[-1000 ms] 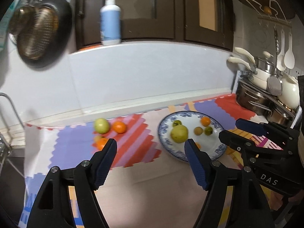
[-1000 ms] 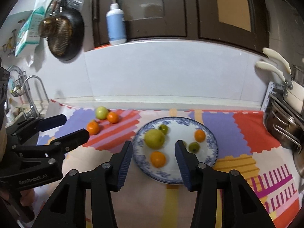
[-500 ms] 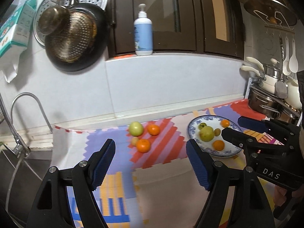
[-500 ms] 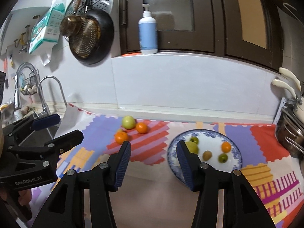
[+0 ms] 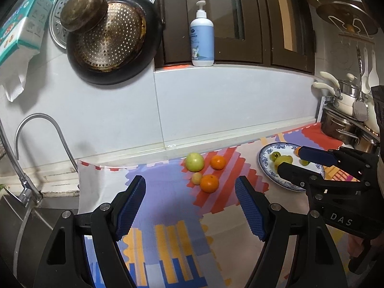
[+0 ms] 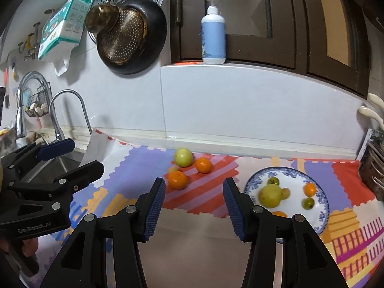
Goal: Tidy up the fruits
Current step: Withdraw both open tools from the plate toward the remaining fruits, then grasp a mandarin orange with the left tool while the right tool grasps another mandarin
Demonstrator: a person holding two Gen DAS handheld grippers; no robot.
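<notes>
A green apple (image 5: 194, 161), two oranges (image 5: 209, 183) (image 5: 218, 162) and a small yellow fruit (image 5: 196, 178) lie loose on the patterned mat. The same group shows in the right wrist view: apple (image 6: 183, 157), oranges (image 6: 177, 180) (image 6: 203, 165). A blue-rimmed plate (image 6: 321, 201) to the right holds a large yellow-green fruit (image 6: 270, 195), small green fruits and oranges. My left gripper (image 5: 190, 204) is open and empty, short of the loose fruit. My right gripper (image 6: 194, 202) is open and empty, between the loose fruit and the plate.
A sink with a curved tap (image 5: 40, 124) lies at the left. A soap bottle (image 5: 202, 40) stands on the ledge; pans (image 5: 112, 45) hang on the wall. Pots and utensils (image 5: 348, 110) crowd the right end. The white wall runs behind the mat.
Both grippers have pulled back and swung left. The plate has shifted right in both views and the loose fruit now sits ahead. Both stay open.
</notes>
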